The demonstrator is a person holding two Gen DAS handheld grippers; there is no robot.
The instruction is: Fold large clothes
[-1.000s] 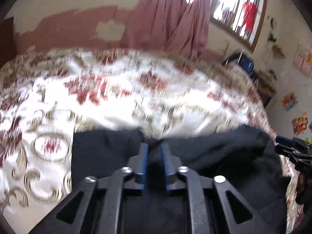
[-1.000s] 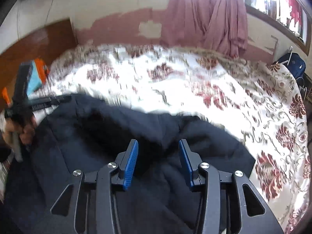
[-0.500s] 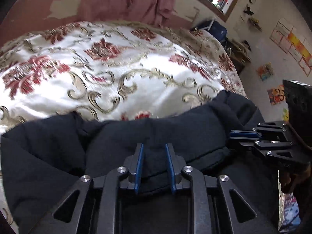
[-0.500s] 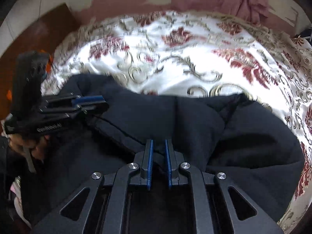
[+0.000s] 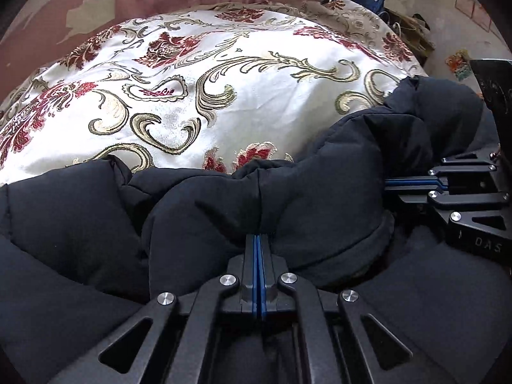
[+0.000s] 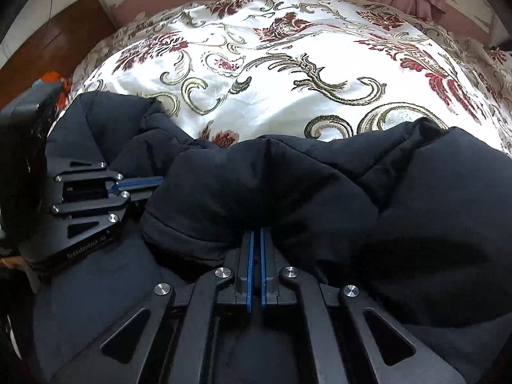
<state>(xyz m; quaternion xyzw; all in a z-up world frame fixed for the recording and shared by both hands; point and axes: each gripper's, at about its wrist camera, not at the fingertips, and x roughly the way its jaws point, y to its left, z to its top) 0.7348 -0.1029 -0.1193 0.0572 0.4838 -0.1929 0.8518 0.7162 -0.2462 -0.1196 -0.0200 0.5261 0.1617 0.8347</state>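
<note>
Most of the bed (image 5: 262, 96) ahead of both claws is lying bare under its cream bedspread with red and gold flowers, open room stretching to the pink wall (image 5: 41, 28) beyond. Nearer in, the dark padded jacket (image 5: 320, 204) is spreading across the near edge of the bed, directly under and in front of both claws, its bunched fold rising just ahead of the fingertips. Compared with half a second ago, that fold is sitting higher and puffier, and the cameras are looking lower and closer to the fabric. The left claw (image 5: 258, 240) is now pressing its blue pads fully together on the jacket's fold, where a gap was showing before. The right claw (image 6: 255, 236) is pinching the same fold with only a thin slit between its pads, much as earlier. Each claw is appearing at the other's side, just beside it, touching the jacket's rolled edge (image 6: 179, 236).
</note>
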